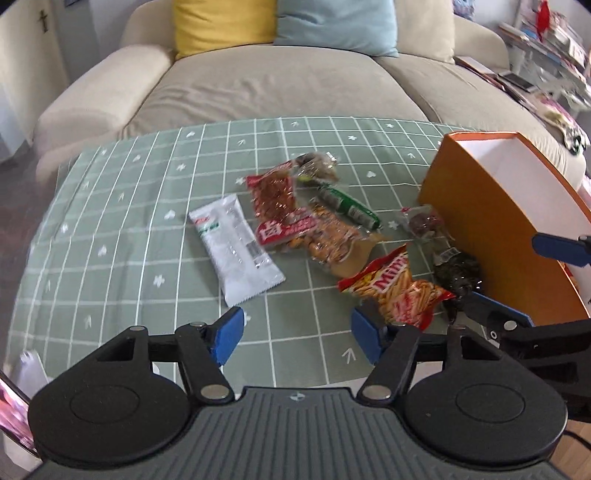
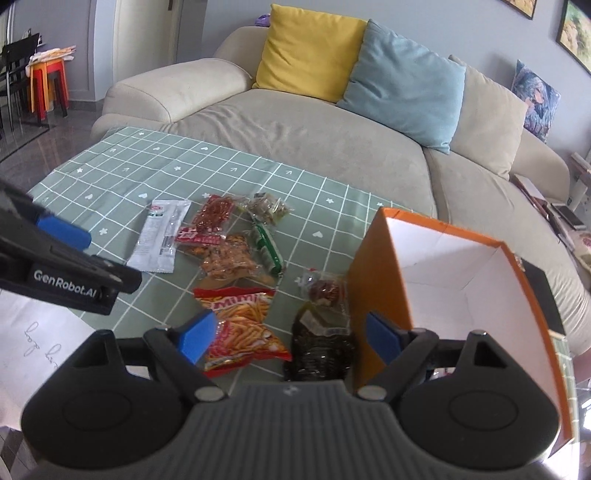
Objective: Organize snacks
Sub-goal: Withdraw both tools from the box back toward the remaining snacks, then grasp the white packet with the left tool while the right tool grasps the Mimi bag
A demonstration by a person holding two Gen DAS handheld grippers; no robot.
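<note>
A cluster of snack packets (image 2: 236, 258) lies on the desk (image 2: 122, 173), with a box (image 2: 373, 295) standing at its right end and a sofa (image 2: 314, 136) behind. Nearest the box lie two small packets (image 2: 325, 291), one before the other; the chips bag (image 2: 240, 328) lies left of the nearer one, and a long flat packet (image 2: 160, 236) lies leftmost.

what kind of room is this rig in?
Most likely a home living room: a beige sofa with a yellow cushion and a blue one, framed pictures on the wall, and a low table under a green checked tablecloth.
</note>
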